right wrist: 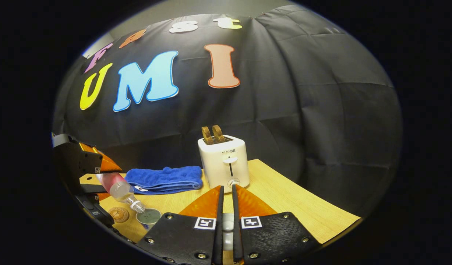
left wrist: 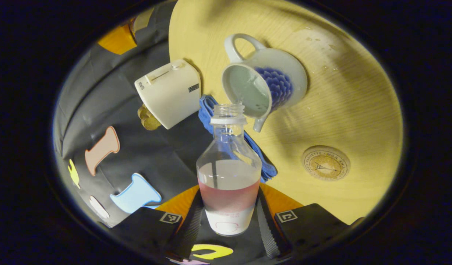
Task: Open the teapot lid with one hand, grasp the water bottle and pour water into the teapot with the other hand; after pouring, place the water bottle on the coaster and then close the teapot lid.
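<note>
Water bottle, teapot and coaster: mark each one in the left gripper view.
water bottle (left wrist: 228, 173): left gripper view, on its clear body.
teapot (left wrist: 248, 90): left gripper view, inside its open mouth.
coaster (left wrist: 325, 162): left gripper view, on its centre.

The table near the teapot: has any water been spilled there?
Yes, it looks so: small wet spots glisten on the table beyond the teapot, away from its open mouth. The water bottle is tipped toward that mouth.

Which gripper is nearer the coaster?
Left. The left gripper, holding the bottle, hangs just beside the coaster; the right gripper sits farther off, toward the toaster.
</note>
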